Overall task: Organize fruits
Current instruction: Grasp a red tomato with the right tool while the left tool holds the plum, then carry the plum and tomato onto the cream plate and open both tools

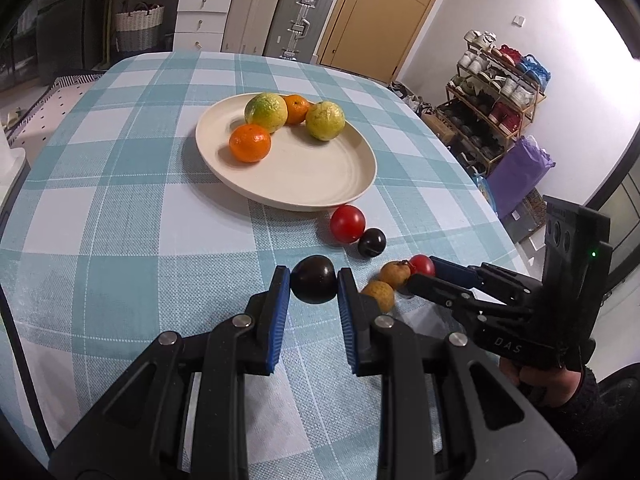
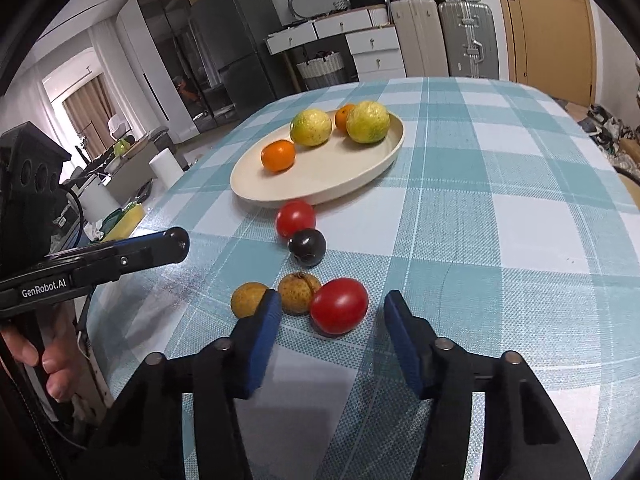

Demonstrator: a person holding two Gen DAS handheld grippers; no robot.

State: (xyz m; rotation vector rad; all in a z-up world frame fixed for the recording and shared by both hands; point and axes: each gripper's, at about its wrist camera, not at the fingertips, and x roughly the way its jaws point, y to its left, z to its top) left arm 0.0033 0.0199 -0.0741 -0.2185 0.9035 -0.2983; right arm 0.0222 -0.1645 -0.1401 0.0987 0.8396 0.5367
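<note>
A cream plate (image 1: 320, 184) (image 2: 320, 184) holds two oranges and two yellow-green citrus fruits. My left gripper (image 1: 313, 284) is shut on a dark plum (image 1: 314, 285), just above the cloth. In the right wrist view the left gripper (image 2: 176, 244) hides that plum. My right gripper (image 2: 332, 308) (image 1: 424, 272) is open around a red tomato (image 2: 339, 306) (image 1: 422, 265) lying on the table. Two brown longans (image 2: 298, 292) (image 2: 248, 299) lie beside it. Another tomato (image 2: 295, 218) and a small dark plum (image 2: 307, 246) lie near the plate's rim.
The table has a blue-and-white checked cloth (image 1: 120, 200). Its right edge (image 1: 492, 216) drops off toward a shoe rack (image 1: 496, 96). Suitcases (image 1: 280, 16) and drawers stand beyond the far edge.
</note>
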